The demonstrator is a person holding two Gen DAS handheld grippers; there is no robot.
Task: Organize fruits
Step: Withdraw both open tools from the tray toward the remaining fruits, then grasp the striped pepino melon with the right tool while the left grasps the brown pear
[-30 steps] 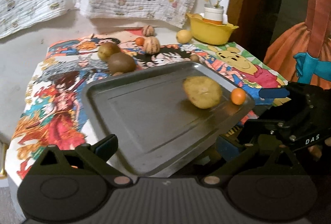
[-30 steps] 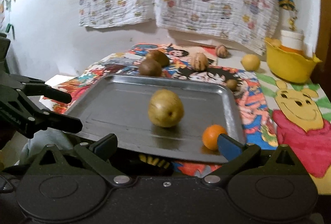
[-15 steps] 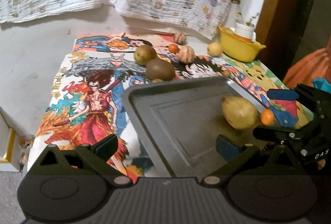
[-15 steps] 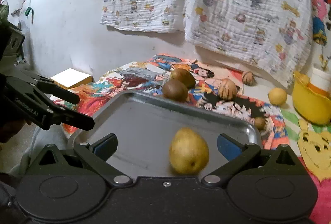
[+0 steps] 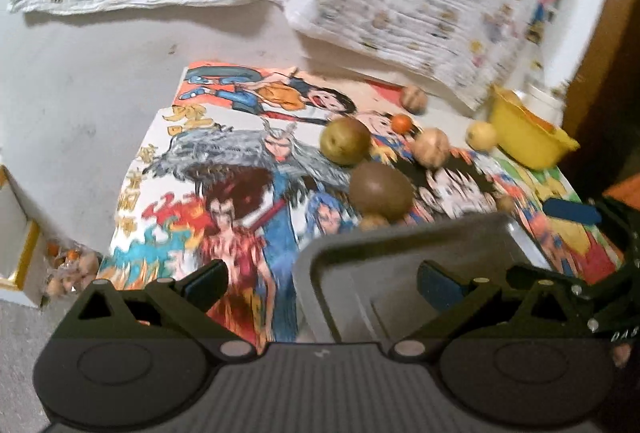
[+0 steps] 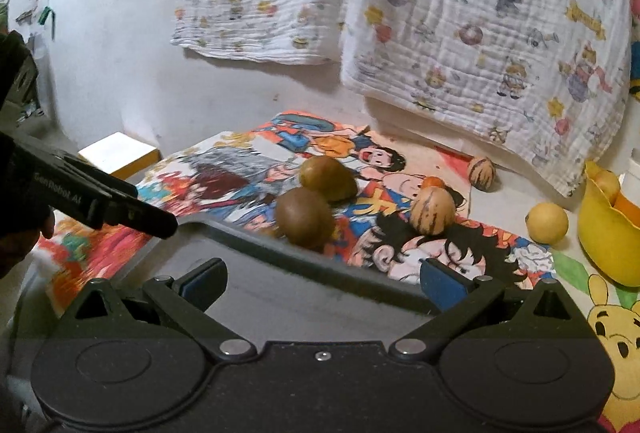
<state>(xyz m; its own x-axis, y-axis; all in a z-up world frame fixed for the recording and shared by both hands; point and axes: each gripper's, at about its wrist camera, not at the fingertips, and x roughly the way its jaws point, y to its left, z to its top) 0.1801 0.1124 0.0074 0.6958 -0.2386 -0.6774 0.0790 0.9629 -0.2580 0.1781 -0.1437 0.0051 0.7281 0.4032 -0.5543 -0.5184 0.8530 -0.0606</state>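
A grey metal tray [image 5: 384, 265] [image 6: 280, 289] lies at the near edge of the cartoon cloth; only its far rim and part of its floor show. Just past it sit a brown round fruit [image 5: 382, 191] [image 6: 306, 215] and a green-brown one [image 5: 346, 141] [image 6: 328, 179]. A striped tan fruit [image 5: 431, 148] [image 6: 432, 211], a small orange [image 5: 401, 123], another striped fruit [image 6: 482, 173] and a yellow fruit [image 5: 481, 136] [image 6: 547, 223] lie farther back. My left gripper [image 5: 322, 283] and right gripper [image 6: 324, 283] are open and empty over the tray. The pear and orange seen earlier in the tray are out of sight.
A yellow bowl [image 5: 528, 143] [image 6: 608, 233] with fruit stands at the back right. Printed cloths hang on the wall behind. A white box [image 6: 118, 155] stands left of the table. Small fruits lie on the floor [image 5: 68, 265] at the left.
Both grippers have drawn back and tilted up. The tray has slid low in both views, and the pear and small orange in it have dropped out of sight.
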